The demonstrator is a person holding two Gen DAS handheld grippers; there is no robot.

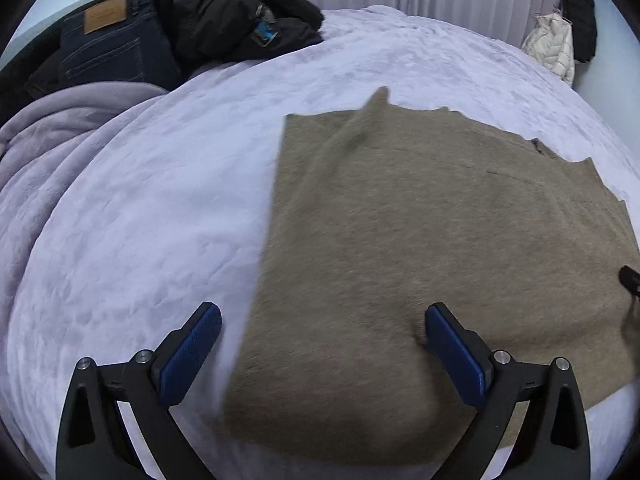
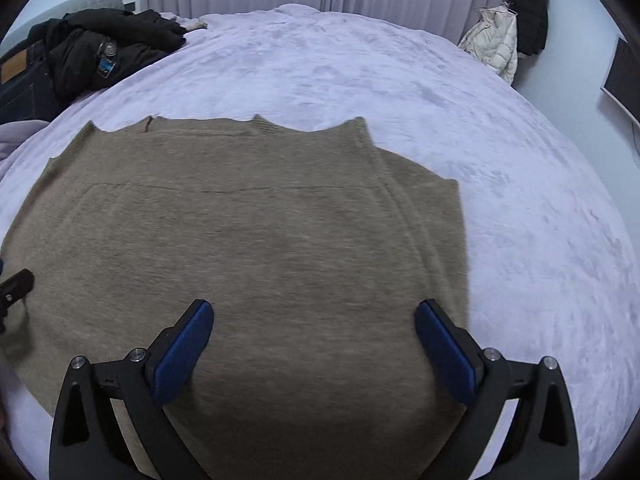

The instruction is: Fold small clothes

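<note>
**On the bed: tan knit spread flat, both grippers wide and empty**

Over the near left edge of the tan knit garment [image 1: 420, 248], as seen from the left wrist, the left gripper [image 1: 323, 330] is held with its jaws spread wide and nothing between them. One blue pad hangs over the pale bedcover [image 1: 140, 208], the other over the knit. The left side of the garment appears already turned in, giving a straight edge; this is a judgement from the doubled cloth. Jeans [image 1: 108, 48] and a dark jacket [image 1: 224, 12] are piled at the far corner, well apart from the work.

From the right wrist, the right gripper [image 2: 314, 326] is likewise seen wide and empty, poised over the near hem. The garment [image 2: 256, 232] lies flat on the bedcover [image 2: 500, 152], the right side seemingly folded inward too. The next step is judged to be a hem-to-collar fold, for which both lower corners must be pinched through every layer and carried evenly.

No containers are in view.
</note>
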